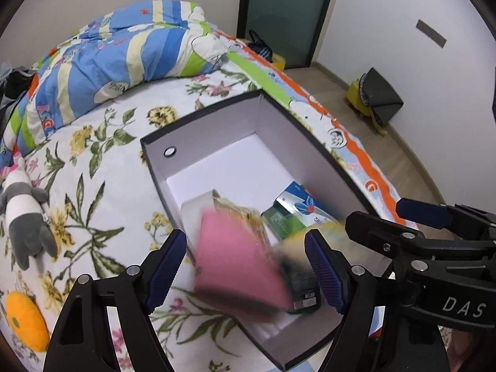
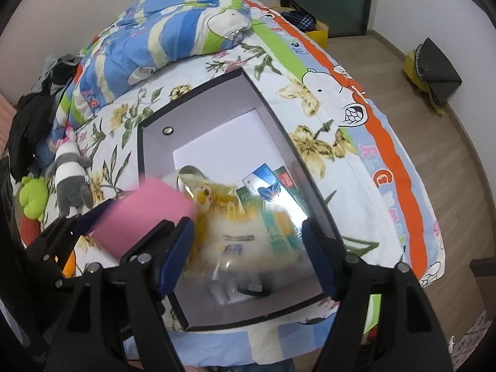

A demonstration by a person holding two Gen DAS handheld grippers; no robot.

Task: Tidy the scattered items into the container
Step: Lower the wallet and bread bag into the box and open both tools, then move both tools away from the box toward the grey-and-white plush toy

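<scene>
Left wrist view shows one black cardboard box (image 1: 217,114) on one floral bed sheet (image 1: 102,161), one blurred pink flat item (image 1: 238,266) between the spread jaws of the left gripper (image 1: 248,266), untouched. Right gripper (image 2: 248,257) also stands released over one yellow plush toy (image 2: 207,200) and two cartons (image 2: 266,183) inside.

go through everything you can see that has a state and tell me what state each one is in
Black cardboard box with white inside: lid off, partly filled.
Pink soft block: blurred, above the box edge, between open fingers.
Left gripper: open.
Right gripper: open, over the box.
Grey striped plush toy: lying on the bed, outside the box.
</scene>
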